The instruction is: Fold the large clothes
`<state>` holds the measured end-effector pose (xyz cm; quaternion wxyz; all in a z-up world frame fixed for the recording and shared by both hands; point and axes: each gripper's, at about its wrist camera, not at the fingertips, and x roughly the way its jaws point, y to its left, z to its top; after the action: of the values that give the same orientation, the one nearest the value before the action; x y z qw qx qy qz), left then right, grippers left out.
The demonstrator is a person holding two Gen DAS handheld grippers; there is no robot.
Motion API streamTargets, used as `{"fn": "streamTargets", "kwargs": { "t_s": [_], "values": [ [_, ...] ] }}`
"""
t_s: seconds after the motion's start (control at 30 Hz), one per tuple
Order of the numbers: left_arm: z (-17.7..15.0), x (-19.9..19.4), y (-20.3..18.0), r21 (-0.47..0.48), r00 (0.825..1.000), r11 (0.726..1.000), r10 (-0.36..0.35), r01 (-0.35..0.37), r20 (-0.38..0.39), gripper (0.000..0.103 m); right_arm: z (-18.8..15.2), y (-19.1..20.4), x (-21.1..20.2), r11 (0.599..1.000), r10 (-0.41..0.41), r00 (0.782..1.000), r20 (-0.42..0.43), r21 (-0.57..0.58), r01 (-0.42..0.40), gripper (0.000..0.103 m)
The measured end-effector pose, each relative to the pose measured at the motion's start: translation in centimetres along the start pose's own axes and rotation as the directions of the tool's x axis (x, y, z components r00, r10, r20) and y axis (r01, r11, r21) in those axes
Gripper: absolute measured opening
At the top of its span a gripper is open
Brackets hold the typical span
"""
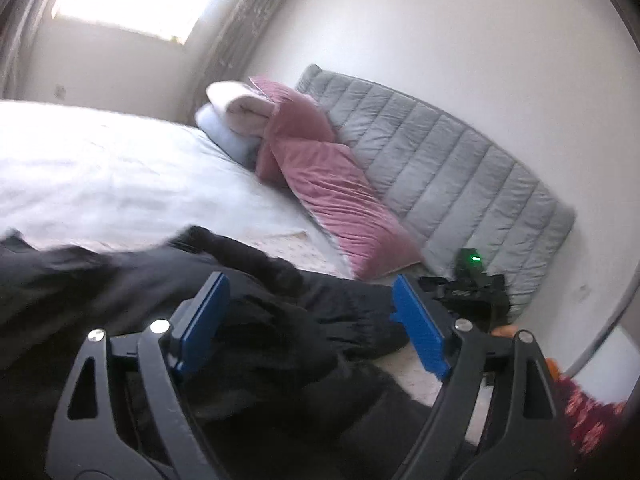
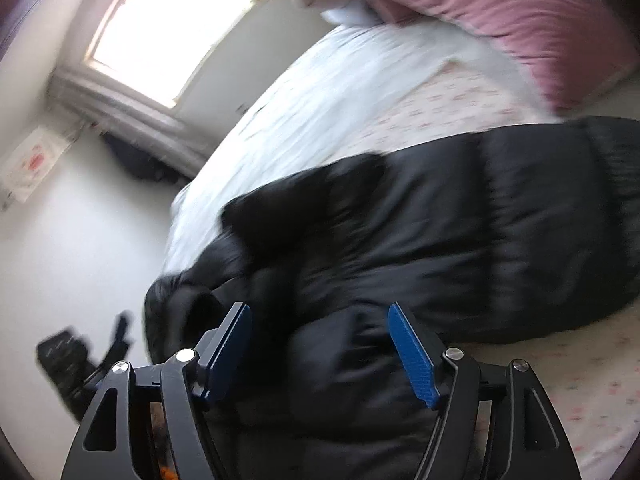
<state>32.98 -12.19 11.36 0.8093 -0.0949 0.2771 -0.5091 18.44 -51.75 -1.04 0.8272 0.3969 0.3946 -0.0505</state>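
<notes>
**Black jacket lies across the bed, under both tools**

Black quilted puffer jacket [image 2: 420, 232] sprawls on the white floral-print bed [image 2: 460, 100], its long axis running crosswise ahead of both tools, toward the pink velvet pillow [image 1: 328, 196]. Right tool [image 2: 320, 352] tilts steeply down over one end, blue pads spread, gripping nothing. Left tool [image 1: 308, 324] hovers shallower, likewise spread and empty.
</notes>
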Motion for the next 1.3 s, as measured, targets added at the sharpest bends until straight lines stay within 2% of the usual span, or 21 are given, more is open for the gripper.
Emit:
{"fn": "streamTargets", "kwargs": {
  "t_s": [0.1,0.13,0.2,0.3,0.4,0.53,0.6,0.67,0.73,0.8,0.83,0.87,0.93,0.97,1.1,1.2,1.3],
  "values": [
    [-0.4,1.7,1.2,0.024,0.991,0.993,0.118,-0.117,-0.061,0.084,0.3,-3.5,-2.1,0.994,-0.100,0.993,0.069,0.044,0.097,0.073],
    [-0.8,2.8,1.8,0.032,0.981,0.986,0.167,-0.165,-0.102,0.084,0.4,-4.9,-2.8,0.989,-0.139,0.985,0.098,0.069,0.133,0.073],
    [-1.9,4.8,3.0,0.040,0.966,0.978,0.208,-0.205,-0.153,0.082,0.5,-7.8,-3.9,0.971,-0.215,0.965,0.152,0.138,0.195,0.073],
    [-3.6,7.7,4.0,0.047,0.937,0.958,0.285,-0.281,-0.204,0.081,0.5,-12.1,-5.7,0.935,-0.277,0.940,0.200,0.282,0.215,0.073],
    [-4.6,10.0,5.1,0.058,0.902,0.936,0.351,-0.348,-0.250,0.081,0.7,-15.6,-6.3,0.893,-0.348,0.915,0.204,0.370,0.257,0.073],
    [-4.6,11.4,4.7,0.127,0.858,0.912,0.409,-0.389,-0.309,0.081,0.9,-19.4,-5.9,0.849,-0.385,0.897,0.216,0.465,0.252,0.073],
    [-4.5,10.7,4.2,0.128,0.861,0.917,0.398,-0.377,-0.318,0.081,0.8,-21.6,-5.0,0.818,-0.389,0.895,0.216,0.528,0.228,0.073],
    [-4.2,9.9,3.6,0.113,0.874,0.927,0.374,-0.356,-0.312,0.081,0.9,-23.6,-4.3,0.797,-0.372,0.901,0.221,0.574,0.188,0.073],
    [-4.0,8.8,3.2,0.088,0.890,0.940,0.341,-0.330,-0.303,0.081,1.0,-25.2,-3.5,0.786,-0.339,0.903,0.263,0.607,0.119,0.074],
    [-3.8,7.7,2.8,0.073,0.898,0.944,0.329,-0.322,-0.292,0.081,1.3,-26.5,-3.3,0.780,-0.274,0.894,0.355,0.626,-0.010,0.071],
    [-3.6,7.3,2.7,0.068,0.902,0.945,0.325,-0.319,-0.284,0.081,1.5,-26.9,-3.2,0.770,-0.260,0.889,0.377,0.637,-0.045,0.059],
    [-3.5,7.0,2.7,0.066,0.904,0.945,0.325,-0.319,-0.278,0.081,1.7,-27.3,-3.0,0.764,-0.240,0.886,0.397,0.640,-0.080,0.038],
    [-3.3,5.9,2.6,0.063,0.908,0.945,0.326,-0.321,-0.263,0.081,2.4,-27.1,-3.1,0.778,-0.212,0.876,0.433,0.617,-0.117,0.021],
    [-3.2,5.6,2.6,0.062,0.909,0.945,0.327,-0.322,-0.260,0.081,2.7,-26.5,-3.5,0.792,-0.225,0.868,0.442,0.602,-0.101,0.015],
    [-2.7,3.6,3.2,0.052,0.907,0.939,0.341,-0.339,-0.246,0.082,4.5,-21.7,-5.9,0.876,-0.244,0.838,0.487,0.482,-0.025,0.010],
    [-2.6,2.1,3.8,0.048,0.890,0.924,0.379,-0.380,-0.253,0.082,5.7,-17.3,-8.3,0.924,-0.205,0.816,0.541,0.383,-0.022,0.010],
    [-2.5,0.2,4.4,0.049,0.861,0.894,0.443,-0.445,-0.249,0.083,6.8,-12.1,-10.3,0.961,-0.170,0.798,0.578,0.277,0.005,0.009]
  ]
}}
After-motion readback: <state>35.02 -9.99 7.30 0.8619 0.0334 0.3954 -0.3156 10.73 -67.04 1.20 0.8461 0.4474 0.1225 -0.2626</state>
